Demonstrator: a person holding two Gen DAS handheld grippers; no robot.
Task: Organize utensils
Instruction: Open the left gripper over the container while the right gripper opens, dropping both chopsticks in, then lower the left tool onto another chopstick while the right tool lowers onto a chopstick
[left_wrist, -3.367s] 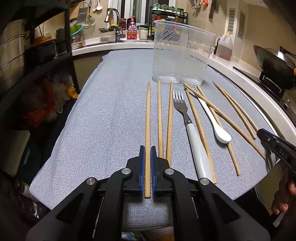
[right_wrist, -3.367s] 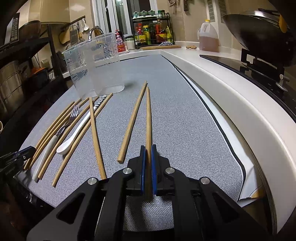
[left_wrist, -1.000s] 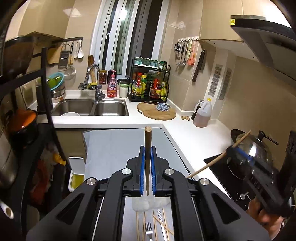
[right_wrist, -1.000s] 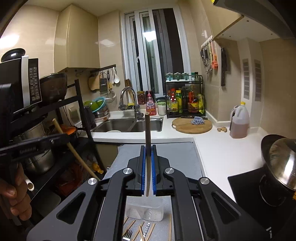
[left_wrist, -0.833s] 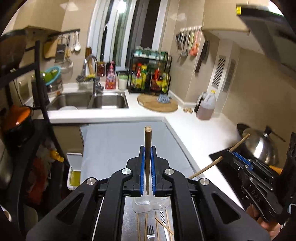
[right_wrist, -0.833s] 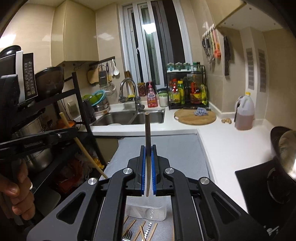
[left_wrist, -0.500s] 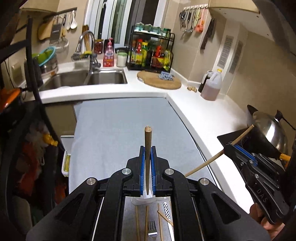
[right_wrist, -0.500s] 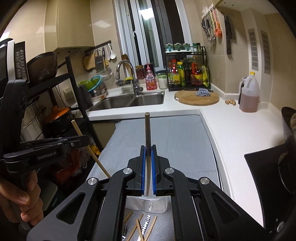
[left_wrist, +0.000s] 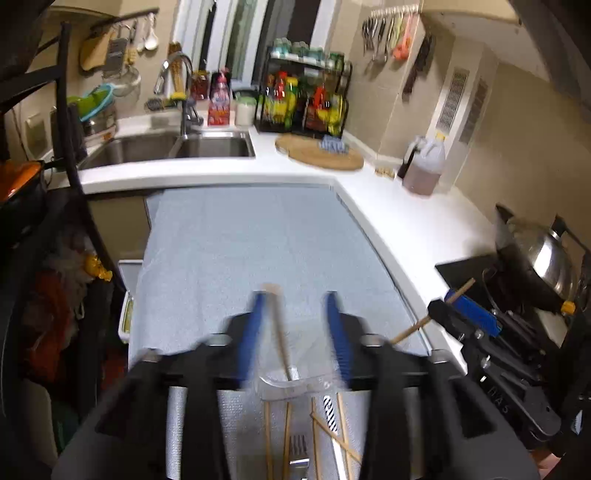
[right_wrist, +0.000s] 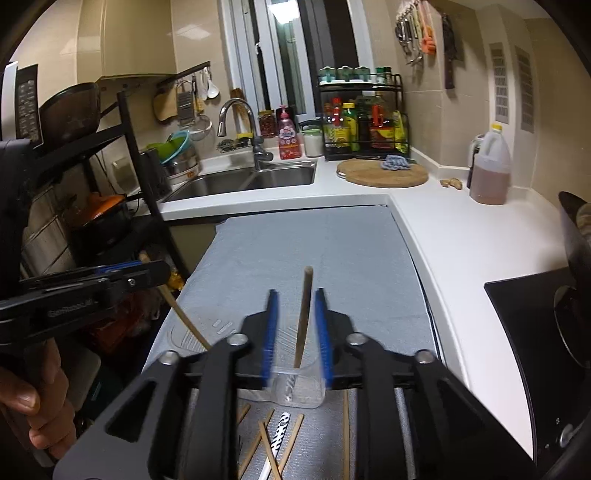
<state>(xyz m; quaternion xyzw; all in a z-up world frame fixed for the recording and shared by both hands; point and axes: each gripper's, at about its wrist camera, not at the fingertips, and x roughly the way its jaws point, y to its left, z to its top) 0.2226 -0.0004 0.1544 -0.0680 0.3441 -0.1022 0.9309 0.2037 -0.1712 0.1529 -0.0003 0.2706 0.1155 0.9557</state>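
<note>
Both tongs stand apart above the clear container (right_wrist: 295, 387), their jaws having just been opening. Between the left tongs (left_wrist: 295, 295) a chopstick (left_wrist: 279, 325) stands near upright, tip in the container just below; the right tongs (right_wrist: 295, 291) frame a second chopstick (right_wrist: 303, 317) likewise. More utensils (left_wrist: 314, 435) lie flat on the grey worktop (left_wrist: 240, 236), below and behind both, seemingly within equal reach.

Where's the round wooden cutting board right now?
The cutting board lies on the white counter's far corner, in front of the black condiment rack, right of the sink.
</note>
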